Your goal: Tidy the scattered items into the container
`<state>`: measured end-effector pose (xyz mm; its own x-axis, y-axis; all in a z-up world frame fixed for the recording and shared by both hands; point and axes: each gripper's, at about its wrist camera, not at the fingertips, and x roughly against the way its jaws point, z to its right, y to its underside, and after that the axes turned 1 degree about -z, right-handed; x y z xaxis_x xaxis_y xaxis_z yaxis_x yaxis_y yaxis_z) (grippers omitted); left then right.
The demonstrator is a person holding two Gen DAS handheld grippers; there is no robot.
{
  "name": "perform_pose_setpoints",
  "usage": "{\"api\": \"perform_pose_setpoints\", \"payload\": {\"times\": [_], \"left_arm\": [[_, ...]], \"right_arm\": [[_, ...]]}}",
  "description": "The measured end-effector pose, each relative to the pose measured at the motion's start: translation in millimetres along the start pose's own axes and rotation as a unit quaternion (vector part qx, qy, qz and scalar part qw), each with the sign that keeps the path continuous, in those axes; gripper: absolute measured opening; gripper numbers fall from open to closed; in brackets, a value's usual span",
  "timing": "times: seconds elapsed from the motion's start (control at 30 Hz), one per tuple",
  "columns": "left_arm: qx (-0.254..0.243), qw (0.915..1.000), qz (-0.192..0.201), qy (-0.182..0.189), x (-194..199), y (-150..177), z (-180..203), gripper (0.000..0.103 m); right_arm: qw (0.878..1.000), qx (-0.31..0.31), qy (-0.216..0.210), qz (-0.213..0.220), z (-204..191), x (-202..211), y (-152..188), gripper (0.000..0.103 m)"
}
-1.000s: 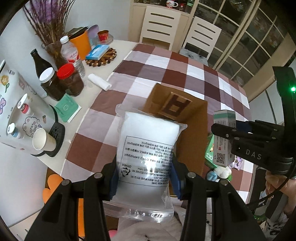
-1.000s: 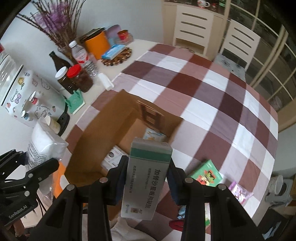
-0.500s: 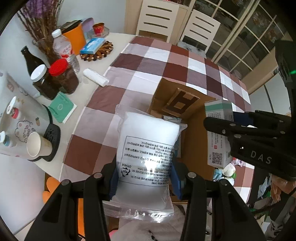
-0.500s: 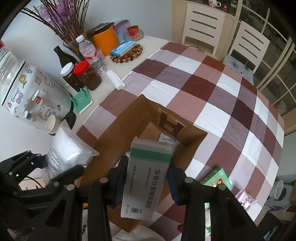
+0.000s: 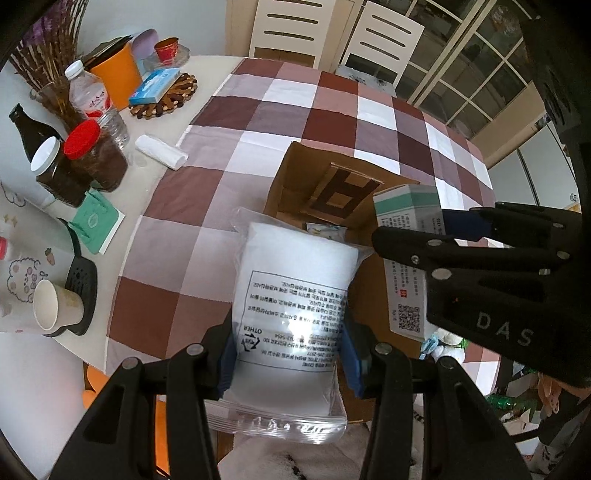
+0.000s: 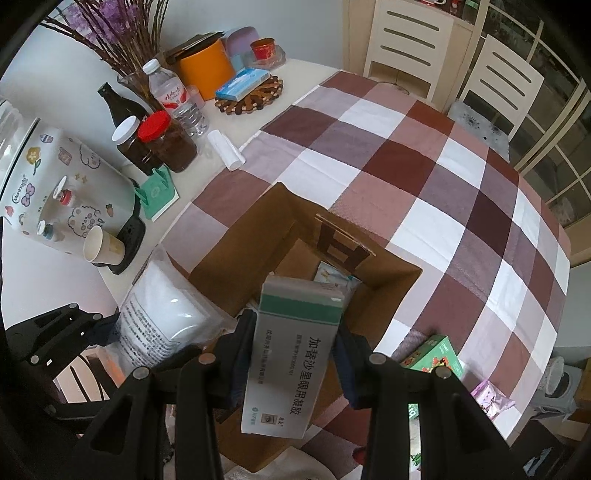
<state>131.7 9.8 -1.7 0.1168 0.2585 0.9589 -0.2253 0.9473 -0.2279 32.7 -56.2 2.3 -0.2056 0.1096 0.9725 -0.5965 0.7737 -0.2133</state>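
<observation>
My left gripper [image 5: 288, 354] is shut on a clear plastic pack of white pads [image 5: 291, 299], held above the near edge of the open cardboard box [image 5: 295, 173]. My right gripper [image 6: 295, 350] is shut on a white and green medicine box [image 6: 291, 350], held over the cardboard box [image 6: 236, 243]. The pack also shows in the right wrist view [image 6: 159, 317], and the medicine box in the left wrist view [image 5: 406, 236]. A small packet [image 6: 334, 275] lies inside the box. A green box [image 6: 436, 354] and a pink packet [image 6: 491, 395] lie on the checked cloth at the right.
The table's left side holds a decorated water dispenser [image 6: 55, 192], a paper cup [image 6: 99, 245], jars [image 6: 166, 142], bottles, a white roll [image 6: 227, 149], an orange tub [image 6: 205, 68] and a blue box on a trivet [image 6: 243, 83]. Two white chairs [image 6: 413, 33] stand behind the table.
Both grippers have moved forward over the table towards the cardboard box, each still holding its item. The right gripper with the medicine box now sits closer beside the left one.
</observation>
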Motion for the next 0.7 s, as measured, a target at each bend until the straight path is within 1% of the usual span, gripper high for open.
{"api": "perform_pose_setpoints", "payload": {"times": [0.7], "left_arm": [[0.012,0.9996,-0.027,-0.001,-18,-5,-4,0.048]], "right_arm": [[1.0,0.002,-0.014,-0.023,6,-18,-6,0.04]]}}
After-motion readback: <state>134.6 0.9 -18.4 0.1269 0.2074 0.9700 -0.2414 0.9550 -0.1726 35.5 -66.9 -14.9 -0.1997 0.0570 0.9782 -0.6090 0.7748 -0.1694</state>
